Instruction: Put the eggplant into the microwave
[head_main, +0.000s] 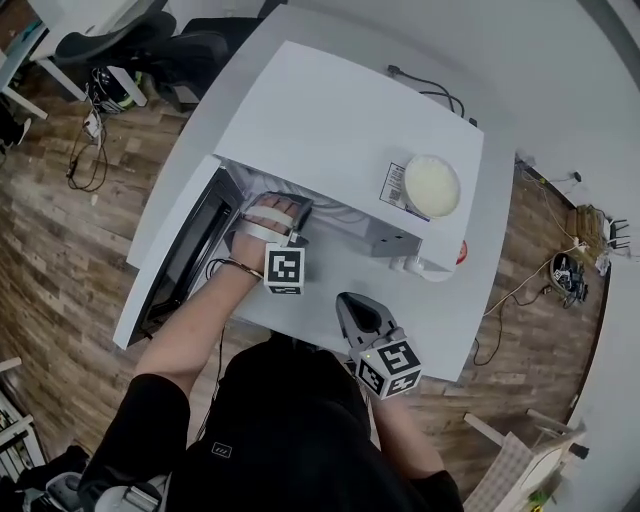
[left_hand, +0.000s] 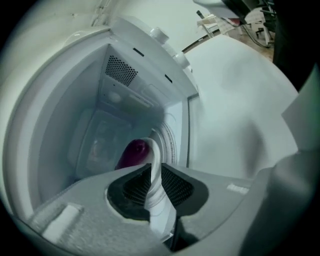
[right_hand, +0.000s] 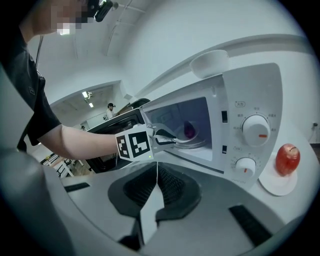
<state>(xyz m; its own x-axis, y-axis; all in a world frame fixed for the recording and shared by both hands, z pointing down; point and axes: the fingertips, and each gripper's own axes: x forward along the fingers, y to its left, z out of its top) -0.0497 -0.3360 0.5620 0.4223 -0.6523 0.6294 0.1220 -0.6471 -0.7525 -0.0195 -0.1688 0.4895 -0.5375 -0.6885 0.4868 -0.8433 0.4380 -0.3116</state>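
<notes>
The white microwave (head_main: 340, 120) stands on a white table with its door (head_main: 170, 260) swung open to the left. Inside, the purple eggplant (right_hand: 189, 130) (left_hand: 134, 152) lies on a white plate (right_hand: 196, 141). My left gripper (head_main: 302, 205) (right_hand: 172, 140) reaches into the opening, shut on the plate's rim (left_hand: 156, 165). In the left gripper view (left_hand: 152, 172) the rim stands edge-on between the pads, with the eggplant just behind it. My right gripper (head_main: 347, 300) (right_hand: 157, 172) hangs in front of the microwave, shut and holding nothing.
A white bowl (head_main: 431, 186) (right_hand: 210, 62) sits on top of the microwave. A red apple (right_hand: 287, 159) rests on a white saucer at the microwave's right. Two dials (right_hand: 256, 130) are on the front panel. Cables and office chairs (head_main: 150, 50) lie on the floor beyond the table.
</notes>
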